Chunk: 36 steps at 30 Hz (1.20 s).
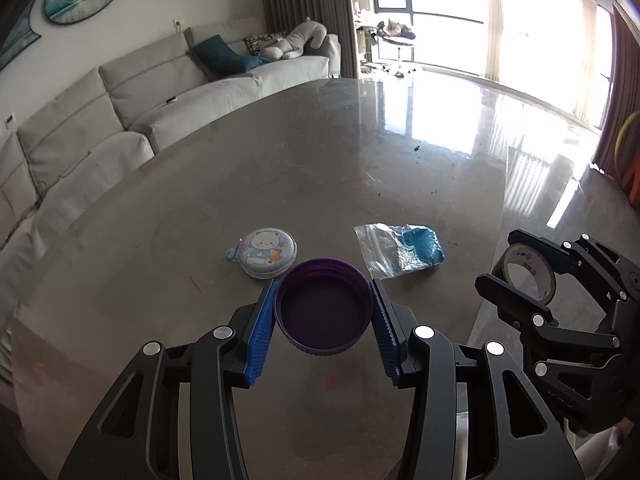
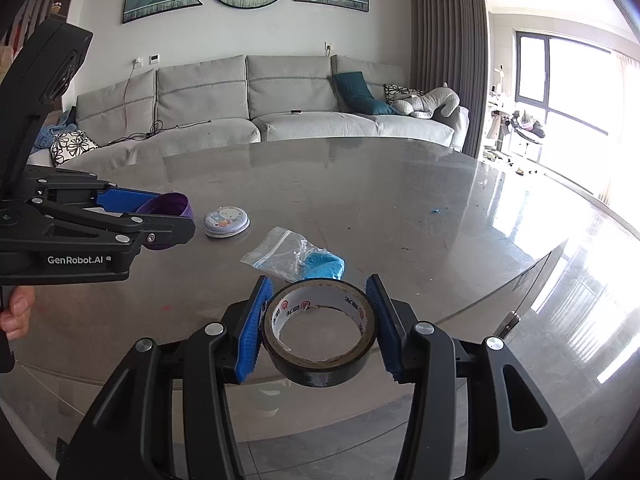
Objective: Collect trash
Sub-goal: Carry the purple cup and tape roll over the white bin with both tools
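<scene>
My left gripper is shut on a purple plastic lid, held above the grey table with its open side facing the camera. It also shows at the left of the right wrist view. My right gripper is shut on a black tape roll above the table's near edge; it shows at the right of the left wrist view. A clear zip bag with a blue lump lies on the table ahead, also in the right wrist view.
A round tin with a bear picture lies on the table left of the bag, also in the right wrist view. A small blue scrap lies far right on the table. A grey sofa stands behind the table.
</scene>
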Motion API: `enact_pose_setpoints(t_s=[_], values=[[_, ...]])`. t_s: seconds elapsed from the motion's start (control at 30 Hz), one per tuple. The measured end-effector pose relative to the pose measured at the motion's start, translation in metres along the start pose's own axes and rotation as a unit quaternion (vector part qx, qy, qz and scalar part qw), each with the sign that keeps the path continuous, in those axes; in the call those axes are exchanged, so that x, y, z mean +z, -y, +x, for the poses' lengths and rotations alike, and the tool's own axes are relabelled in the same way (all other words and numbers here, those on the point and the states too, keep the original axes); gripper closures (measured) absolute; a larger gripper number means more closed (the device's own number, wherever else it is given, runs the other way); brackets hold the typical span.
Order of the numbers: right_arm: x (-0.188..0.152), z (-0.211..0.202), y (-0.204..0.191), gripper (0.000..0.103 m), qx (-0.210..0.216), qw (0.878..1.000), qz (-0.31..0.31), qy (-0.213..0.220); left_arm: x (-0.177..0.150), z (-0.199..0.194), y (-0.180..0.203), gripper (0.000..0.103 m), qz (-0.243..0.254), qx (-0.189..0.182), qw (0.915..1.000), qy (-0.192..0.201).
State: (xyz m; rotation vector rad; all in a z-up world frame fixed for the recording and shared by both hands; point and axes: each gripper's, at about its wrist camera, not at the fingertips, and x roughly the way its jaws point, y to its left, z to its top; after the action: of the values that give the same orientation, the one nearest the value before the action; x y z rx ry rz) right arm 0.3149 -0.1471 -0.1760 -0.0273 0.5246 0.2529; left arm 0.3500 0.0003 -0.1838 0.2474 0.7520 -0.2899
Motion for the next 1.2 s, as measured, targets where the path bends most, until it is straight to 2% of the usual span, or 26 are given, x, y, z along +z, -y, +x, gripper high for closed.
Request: enact_pose_setpoints(t_s=[0.33, 0.77, 1.2], values=[[-0.004, -0.073, -0.015, 0.053, 0.001, 1.0, -0.009, 0.015, -0.024, -0.064, 0.027, 0.058, 0.012, -0.04, 0.999, 0.018], [-0.039, -0.15, -0.024, 0.053, -0.025, 1.0, 0.01, 0.004, -0.077, -0.128, 0.077, 0.058, 0.028, -0.093, 0.9952, 0.015], [-0.085, -0.201, -0.012, 0.053, -0.057, 0.998, 0.026, -0.027, -0.122, -0.135, 0.135, 0.058, 0.078, -0.14, 0.9871, -0.002]])
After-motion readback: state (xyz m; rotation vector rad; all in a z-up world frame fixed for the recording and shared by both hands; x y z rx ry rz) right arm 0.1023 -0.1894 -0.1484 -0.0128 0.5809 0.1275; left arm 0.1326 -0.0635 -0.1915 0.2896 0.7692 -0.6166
